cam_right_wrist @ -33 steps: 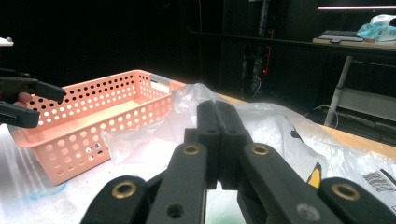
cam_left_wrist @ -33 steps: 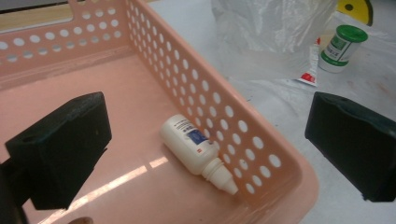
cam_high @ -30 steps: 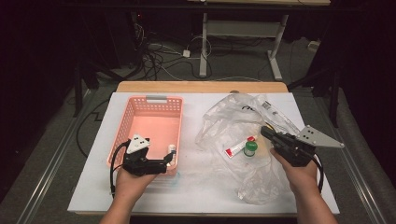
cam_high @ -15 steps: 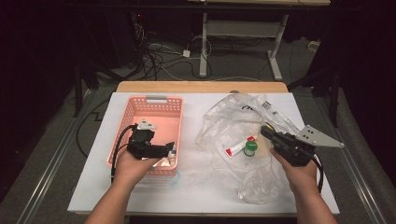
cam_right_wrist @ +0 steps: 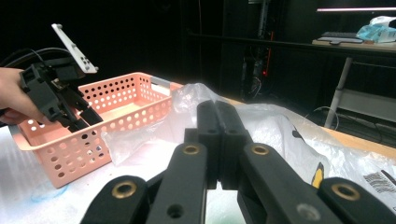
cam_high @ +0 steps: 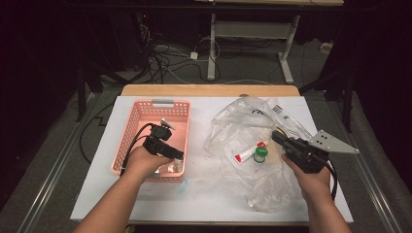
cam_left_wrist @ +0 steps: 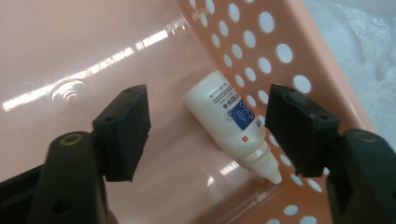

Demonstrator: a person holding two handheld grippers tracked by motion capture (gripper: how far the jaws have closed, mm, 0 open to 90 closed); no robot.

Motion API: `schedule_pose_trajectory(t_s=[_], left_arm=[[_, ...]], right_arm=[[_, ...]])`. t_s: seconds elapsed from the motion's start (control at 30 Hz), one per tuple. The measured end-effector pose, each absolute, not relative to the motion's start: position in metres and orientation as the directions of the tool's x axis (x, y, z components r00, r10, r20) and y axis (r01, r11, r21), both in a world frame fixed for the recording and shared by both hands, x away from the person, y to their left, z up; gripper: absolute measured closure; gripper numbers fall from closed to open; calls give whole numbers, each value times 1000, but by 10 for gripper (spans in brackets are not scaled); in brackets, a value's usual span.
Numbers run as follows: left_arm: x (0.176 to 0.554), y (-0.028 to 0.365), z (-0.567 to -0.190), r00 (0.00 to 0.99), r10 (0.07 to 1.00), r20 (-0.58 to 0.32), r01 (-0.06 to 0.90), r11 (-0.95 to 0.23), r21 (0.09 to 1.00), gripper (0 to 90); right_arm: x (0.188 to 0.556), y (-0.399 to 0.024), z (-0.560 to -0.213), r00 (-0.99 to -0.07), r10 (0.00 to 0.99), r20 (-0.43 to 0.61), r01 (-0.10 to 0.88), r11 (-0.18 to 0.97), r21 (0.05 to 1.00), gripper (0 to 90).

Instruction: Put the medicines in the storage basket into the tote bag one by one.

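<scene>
Job as it looks: moving small items out of the clear plastic bag point(cam_high: 252, 145) into the pink basket point(cam_high: 138, 124), one at a time.

Left gripper point(cam_left_wrist: 205, 135): jaws spread wide, nothing between them. In the high view it sits left of centre, dipped into the near end of the basket.

White squeeze bottle point(cam_left_wrist: 231, 123): lying on its side on the basket floor, in the middle of the left gripper view, tucked against the perforated wall with its nozzle pointing to the lower right of the frame. It touches neither jaw, so I'd call this one delivered.

Right gripper point(cam_right_wrist: 217, 140): jaws pressed together with nothing in them, as far as the right gripper view shows. In the high view it's at the right of the frame, hovering at the edge of the bag.

Still to go: a green-capped bottle point(cam_high: 260, 155) and a white tube with a red label point(cam_high: 244, 154), side by side on the crumpled bag, centre-right of the high view. Can't tell if anything else hides in the folds.

Progress: roughly one item in, at least two left, so I'd guess not yet halfway.

Next, my guess: the left hand lifts out of the basket while the right one opens up for the green-capped bottle, since that's nearest to it.

Table point(cam_high: 204, 194): white cover, otherwise bare near the bottom of the frame.
</scene>
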State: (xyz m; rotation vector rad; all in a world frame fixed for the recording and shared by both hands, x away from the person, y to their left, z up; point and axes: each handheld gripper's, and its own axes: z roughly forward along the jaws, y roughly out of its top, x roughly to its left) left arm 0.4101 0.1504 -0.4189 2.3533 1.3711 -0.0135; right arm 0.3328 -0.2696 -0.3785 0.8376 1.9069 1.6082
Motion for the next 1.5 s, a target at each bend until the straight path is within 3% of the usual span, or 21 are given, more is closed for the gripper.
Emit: schedule_pose_trajectory(t_s=[0.37,0.87,1.17,1.5], left_arm=[[420,146,-429,510,821,-256,855,-451,255,415],[422,132,-436,562,813,-154,826,-540,161,575],[409,134,-422,594,799,-93,784,-548,291,579],[384,149,-405,573,809,-129,749,-454,483,579]], right_arm=[[334,-269,-380,-682,731,10,135,112,985,900],[333,-270,-379,-680,733,12,136,111,985,900],[333,-270,-379,-679,734,14,135,107,985,900],[332,-268,-379,-681,732,9,134,112,985,900]])
